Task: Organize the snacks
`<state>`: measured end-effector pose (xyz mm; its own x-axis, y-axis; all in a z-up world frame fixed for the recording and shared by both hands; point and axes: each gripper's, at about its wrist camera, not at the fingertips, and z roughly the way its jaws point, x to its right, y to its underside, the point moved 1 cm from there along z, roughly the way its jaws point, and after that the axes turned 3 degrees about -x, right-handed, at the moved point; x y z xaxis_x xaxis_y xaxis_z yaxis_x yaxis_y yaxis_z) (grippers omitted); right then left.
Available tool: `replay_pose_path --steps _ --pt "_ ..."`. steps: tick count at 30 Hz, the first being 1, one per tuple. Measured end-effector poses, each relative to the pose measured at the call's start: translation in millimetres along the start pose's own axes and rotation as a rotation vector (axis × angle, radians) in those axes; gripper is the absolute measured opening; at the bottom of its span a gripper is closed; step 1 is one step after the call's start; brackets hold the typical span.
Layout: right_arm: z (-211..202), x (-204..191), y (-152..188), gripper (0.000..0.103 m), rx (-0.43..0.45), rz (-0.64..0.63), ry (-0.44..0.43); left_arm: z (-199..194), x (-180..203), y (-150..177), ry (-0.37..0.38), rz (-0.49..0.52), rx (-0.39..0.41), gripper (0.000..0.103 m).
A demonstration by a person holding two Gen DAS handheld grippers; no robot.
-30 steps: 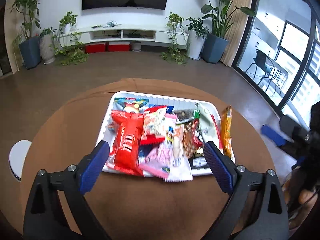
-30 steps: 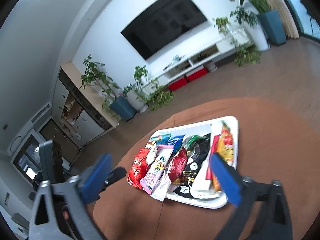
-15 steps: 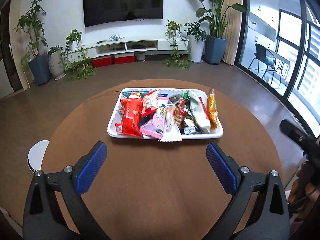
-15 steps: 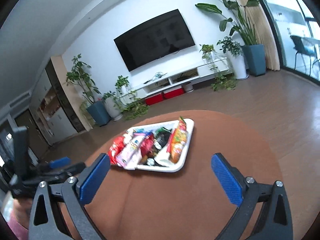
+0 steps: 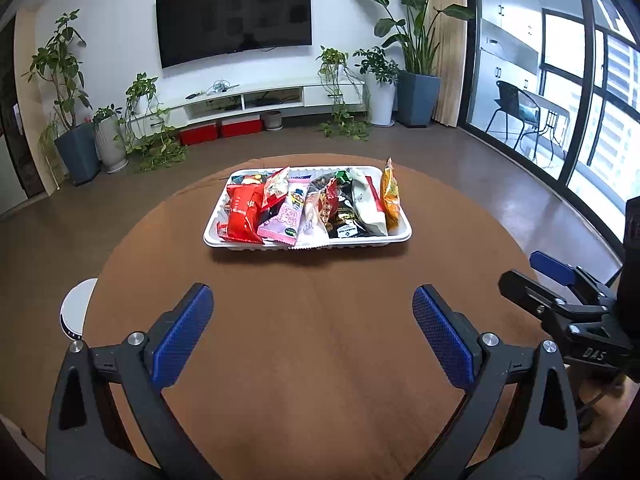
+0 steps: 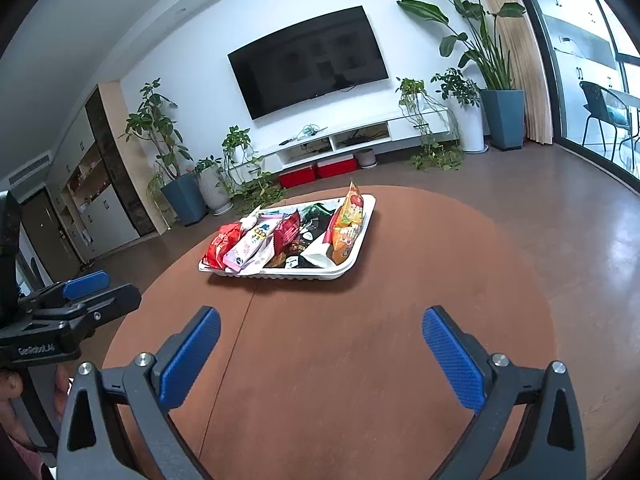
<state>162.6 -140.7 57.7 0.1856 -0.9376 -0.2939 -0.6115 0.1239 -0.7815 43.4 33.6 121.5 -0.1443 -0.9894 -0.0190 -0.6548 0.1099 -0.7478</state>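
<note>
A white tray (image 5: 400, 237) (image 6: 362, 246) sits at the far side of the round brown table (image 5: 312, 360) (image 6: 380, 352), packed with several snack packets: a red bag (image 5: 242, 212) at its left, a pink packet (image 5: 285, 218), a black and white pack (image 5: 356, 212), an orange packet (image 5: 390, 196) (image 6: 348, 224) at its right. My left gripper (image 5: 313, 328) hovers open and empty above the table's near half, well short of the tray. My right gripper (image 6: 321, 340) is open and empty too, to the right of the left one, and shows at the left wrist view's right edge (image 5: 560, 280).
A white disc (image 5: 76, 308) pokes out at the table's left edge. A person's hand (image 6: 12, 400) holds the left tool. Beyond the table are brown floor, a TV wall with a low white shelf (image 5: 256, 100), potted plants (image 5: 76, 120) and glass doors (image 5: 580, 100).
Both grippers have pulled back and away from the tray, which now looks smaller and farther off. Both stay open and empty. The snacks in the tray have not shifted.
</note>
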Motion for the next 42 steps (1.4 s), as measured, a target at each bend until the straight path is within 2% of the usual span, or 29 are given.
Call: replay_pose_path --steps 36,42 --pt "1.9 -3.7 4.6 0.103 -0.01 -0.011 0.01 2.5 -8.7 6.0 -0.007 0.011 -0.006 0.101" --pt "3.0 -3.5 4.7 0.103 -0.011 -0.01 0.008 -4.9 -10.7 8.9 -0.06 0.019 0.038 0.101"
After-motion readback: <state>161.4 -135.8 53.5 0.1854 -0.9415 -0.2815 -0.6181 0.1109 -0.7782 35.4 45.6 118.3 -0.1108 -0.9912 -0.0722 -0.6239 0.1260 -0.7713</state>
